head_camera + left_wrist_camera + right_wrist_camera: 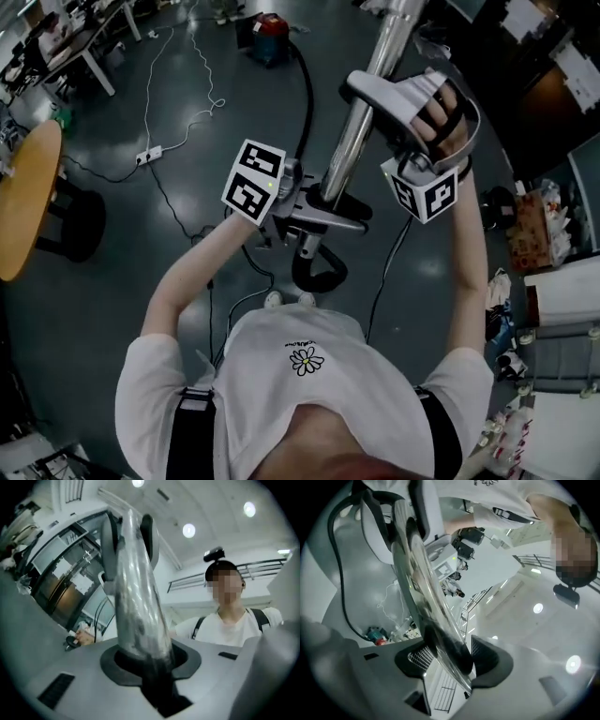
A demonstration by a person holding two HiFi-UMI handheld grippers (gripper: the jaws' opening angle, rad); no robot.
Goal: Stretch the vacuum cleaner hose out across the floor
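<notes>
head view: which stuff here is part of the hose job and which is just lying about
Job:
- metal tube, clamped in the left hand-held gripper and the right hand-held gripper
- black hose
- vacuum cleaner

Lying about:
- white power strip
- round wooden table
- black stool

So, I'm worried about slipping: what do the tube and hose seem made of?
Tube: looks like polished metal, chromed or steel, going by the silver colour and bright, mirror-like reflections along it. Hose: matte black, probably rubber or flexible plastic, since it curves loosely across the floor with no shine. Which of the two the look leaves open.
</notes>
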